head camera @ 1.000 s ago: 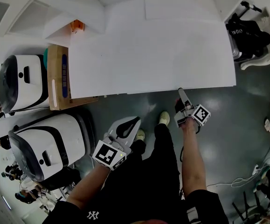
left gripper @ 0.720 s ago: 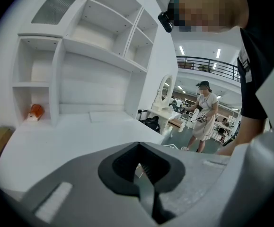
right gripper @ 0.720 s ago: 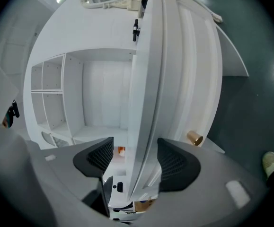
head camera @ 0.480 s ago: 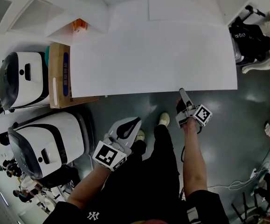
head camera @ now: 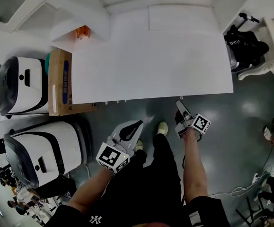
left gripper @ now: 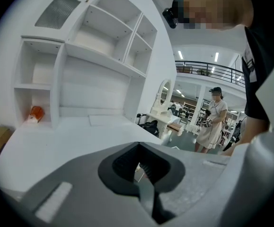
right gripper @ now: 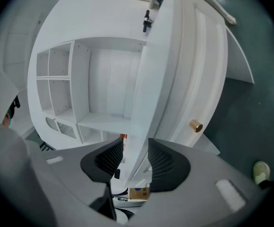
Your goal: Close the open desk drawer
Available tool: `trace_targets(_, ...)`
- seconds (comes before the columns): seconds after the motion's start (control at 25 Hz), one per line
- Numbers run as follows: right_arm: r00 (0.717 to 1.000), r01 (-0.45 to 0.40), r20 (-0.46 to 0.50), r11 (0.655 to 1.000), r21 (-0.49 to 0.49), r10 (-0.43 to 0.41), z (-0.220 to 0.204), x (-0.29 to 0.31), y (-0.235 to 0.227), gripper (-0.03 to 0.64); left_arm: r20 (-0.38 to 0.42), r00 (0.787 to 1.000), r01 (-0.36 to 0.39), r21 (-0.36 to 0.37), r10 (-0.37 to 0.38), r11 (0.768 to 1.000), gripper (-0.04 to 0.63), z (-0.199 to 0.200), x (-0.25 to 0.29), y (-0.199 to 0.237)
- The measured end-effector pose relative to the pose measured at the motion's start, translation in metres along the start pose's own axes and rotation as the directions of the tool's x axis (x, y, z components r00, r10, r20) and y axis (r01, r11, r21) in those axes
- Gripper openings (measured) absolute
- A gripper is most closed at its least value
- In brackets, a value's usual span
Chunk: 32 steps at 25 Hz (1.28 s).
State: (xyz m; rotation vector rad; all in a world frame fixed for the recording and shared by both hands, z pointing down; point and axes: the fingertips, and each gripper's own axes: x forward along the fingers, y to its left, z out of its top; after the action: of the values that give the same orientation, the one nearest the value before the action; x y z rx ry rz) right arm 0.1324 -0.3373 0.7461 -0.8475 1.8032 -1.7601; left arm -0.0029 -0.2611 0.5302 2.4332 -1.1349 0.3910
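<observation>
The white desk fills the top of the head view, with its front edge towards me. My right gripper points at that edge near the right end, its tips just short of it. In the right gripper view the gripper is open, turned on its side, and the desk's front edge shows through the gap. To the right of that edge is a drawer front with a brass knob; how far it stands out is unclear. My left gripper hangs lower by my left knee, shut on nothing.
A cardboard box leans at the desk's left end, beside two white machines. A black bag lies right of the desk. A small orange object sits on a left shelf. People stand beyond the desk.
The head view has shifted a little. Both grippers keep about the same places relative to the desk, the right one still at the front edge.
</observation>
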Motion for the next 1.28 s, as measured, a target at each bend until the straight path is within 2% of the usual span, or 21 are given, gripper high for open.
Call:
trace_targets(0.28,0.998,-0.047,0.044,0.991,-0.122,0.053,-0.007,-0.014,0.072,0.101,0.041,0.997,0.062,0.004,-0.062,0.998,0.0,0.002,-0.012,-0.009)
trace_targets(0.64,0.988,-0.053,0.129,0.972,-0.227,0.084,-0.053,-0.042,0.161,0.008,0.088,0.987,0.134,0.014,-0.134,0.991,0.0,0.014,-0.044,-0.026)
trace_targets(0.92,0.977,-0.091,0.156,0.946,-0.31,0.145,-0.081,-0.056,0.228,0.006,0.126,0.981,0.152,-0.009,-0.149,0.988,0.0,0.028,-0.077,-0.027)
trace_targets(1.08,0.978,-0.074,0.155,0.926,-0.37,0.14,-0.099,-0.062,0.264,0.008,0.155,0.976,0.159,-0.015,-0.155,0.987,0.0,0.042,-0.098,-0.029)
trace_targets(1.28,0.972,-0.064,0.172,0.888,-0.455,0.159,-0.122,-0.074,0.31,0.008,0.192,0.968,0.163,0.017,-0.163,0.986,0.0,0.062,-0.123,-0.041)
